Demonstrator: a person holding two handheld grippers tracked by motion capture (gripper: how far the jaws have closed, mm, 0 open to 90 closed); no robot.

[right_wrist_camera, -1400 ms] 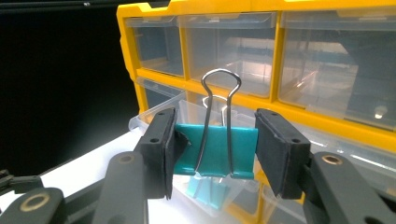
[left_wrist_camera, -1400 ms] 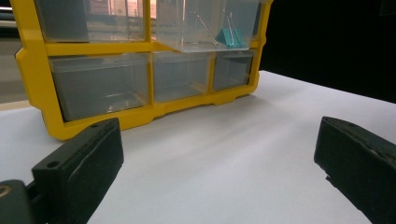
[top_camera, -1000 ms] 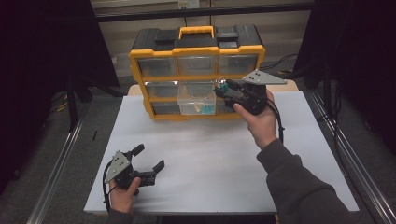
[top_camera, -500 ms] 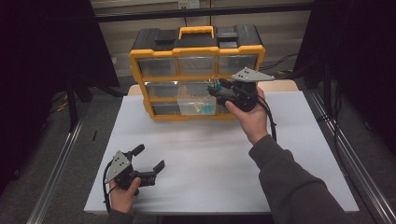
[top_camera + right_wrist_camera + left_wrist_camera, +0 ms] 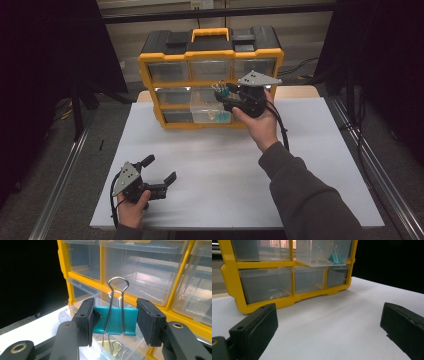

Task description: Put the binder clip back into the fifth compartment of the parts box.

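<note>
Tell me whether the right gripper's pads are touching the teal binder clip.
Touching. The right gripper view shows both pads pressed against the ends of the teal binder clip, no gap either side.

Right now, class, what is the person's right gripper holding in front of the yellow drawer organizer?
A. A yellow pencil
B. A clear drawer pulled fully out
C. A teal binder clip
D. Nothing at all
C: in the right gripper view the right gripper has its fingers pressed on both ends of a teal binder clip with its wire handles upright, above the pulled-out clear drawer of the yellow organizer.
</note>
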